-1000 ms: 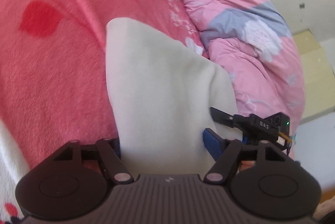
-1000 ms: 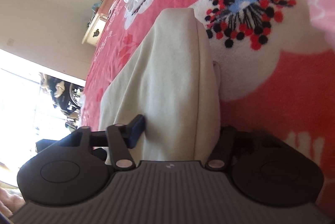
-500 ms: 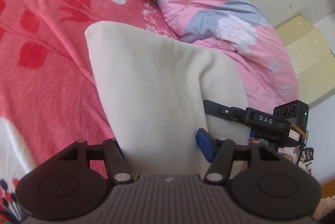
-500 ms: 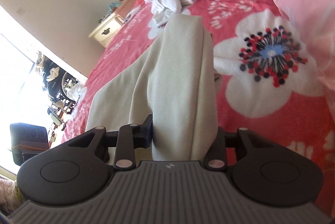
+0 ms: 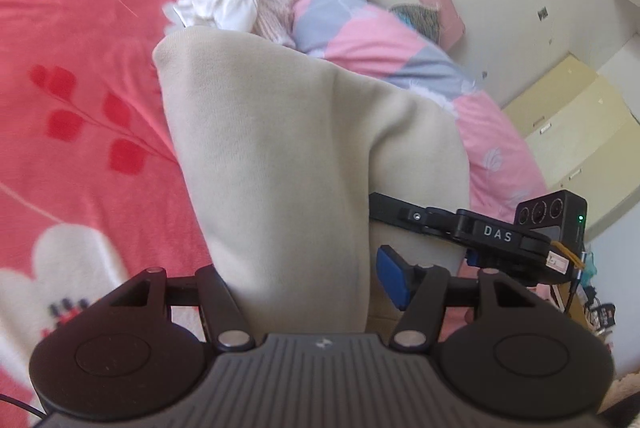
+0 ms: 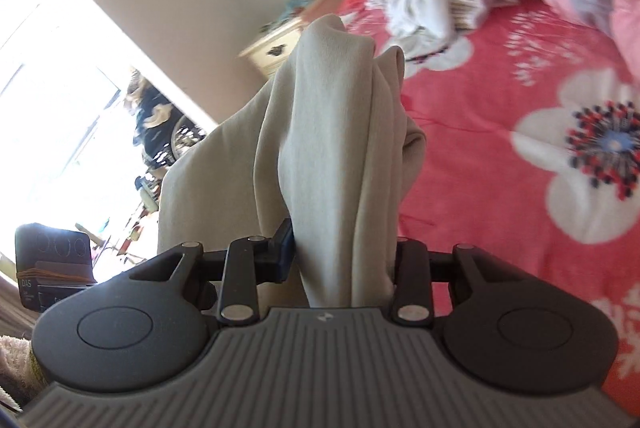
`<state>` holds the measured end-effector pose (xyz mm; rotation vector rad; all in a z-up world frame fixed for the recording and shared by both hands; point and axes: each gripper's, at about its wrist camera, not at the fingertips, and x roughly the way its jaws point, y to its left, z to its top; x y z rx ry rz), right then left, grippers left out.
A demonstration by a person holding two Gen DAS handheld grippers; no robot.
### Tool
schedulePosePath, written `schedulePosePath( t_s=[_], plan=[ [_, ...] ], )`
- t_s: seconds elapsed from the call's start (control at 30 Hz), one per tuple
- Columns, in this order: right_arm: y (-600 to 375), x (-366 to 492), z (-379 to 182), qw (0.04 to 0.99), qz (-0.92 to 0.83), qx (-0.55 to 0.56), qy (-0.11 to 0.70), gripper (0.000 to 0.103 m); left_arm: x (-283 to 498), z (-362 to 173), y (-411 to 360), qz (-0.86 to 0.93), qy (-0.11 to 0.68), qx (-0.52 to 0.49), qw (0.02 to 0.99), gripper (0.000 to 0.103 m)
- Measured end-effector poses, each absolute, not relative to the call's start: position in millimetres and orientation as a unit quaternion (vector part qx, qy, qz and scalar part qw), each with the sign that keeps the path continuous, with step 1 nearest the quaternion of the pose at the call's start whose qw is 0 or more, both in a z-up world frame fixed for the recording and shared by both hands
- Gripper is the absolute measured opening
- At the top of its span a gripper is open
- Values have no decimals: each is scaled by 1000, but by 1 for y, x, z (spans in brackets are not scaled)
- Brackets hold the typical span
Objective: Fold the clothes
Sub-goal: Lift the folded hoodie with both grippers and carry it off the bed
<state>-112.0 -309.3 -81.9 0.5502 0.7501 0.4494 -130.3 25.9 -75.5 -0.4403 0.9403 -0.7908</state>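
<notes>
A cream garment [image 5: 280, 148] hangs lifted off the red flowered blanket [image 5: 80, 128], stretched between both grippers. My left gripper [image 5: 304, 268] is shut on one part of it. Cloth covers the left finger, and the blue pad [image 5: 390, 276] of the other finger shows at the cloth's edge. In the right wrist view the garment [image 6: 332, 116] is bunched into vertical folds, and my right gripper [image 6: 344, 252] is shut on that bunch. The right gripper [image 5: 460, 228] also shows in the left wrist view, at the garment's right side.
A pink and grey quilt [image 5: 380, 44] lies along the bed's far side. A pile of white and striped clothes [image 5: 224, 0] sits near the headboard. Cream cabinets [image 5: 568, 132] stand beyond the bed. A small nightstand [image 6: 276, 48] and a bright window [image 6: 60, 88] are at the left.
Both grippers have risen, carrying the garment up off the blanket. The right gripper's jaws have narrowed onto the bunched cloth and its view has rolled. More of the room now shows.
</notes>
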Motion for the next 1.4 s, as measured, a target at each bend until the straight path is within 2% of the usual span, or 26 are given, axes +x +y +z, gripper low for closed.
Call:
schedulePosePath(
  t_s=[0.23, 0.53, 0.73, 0.97, 1.13, 1.4],
  plan=[
    [-241, -90, -41, 853, 290, 224, 372, 33, -160, -24, 92, -313, 409, -222, 828, 61],
    [-118, -50, 29, 809, 411, 169, 384, 33, -214, 43, 192, -206, 324, -275, 881, 61],
    [-34, -38, 56, 769, 474, 143, 405, 33, -253, 66, 241, -139, 304, -306, 891, 64],
    [48, -45, 50, 708, 507, 102, 480, 33, -293, 48, 271, -79, 319, -348, 878, 64],
    [100, -73, 19, 662, 508, 57, 548, 33, -310, 13, 296, -49, 334, -392, 856, 64],
    [170, -85, -38, 624, 523, 31, 580, 33, -318, -36, 352, 0, 339, -424, 840, 64]
  ],
)
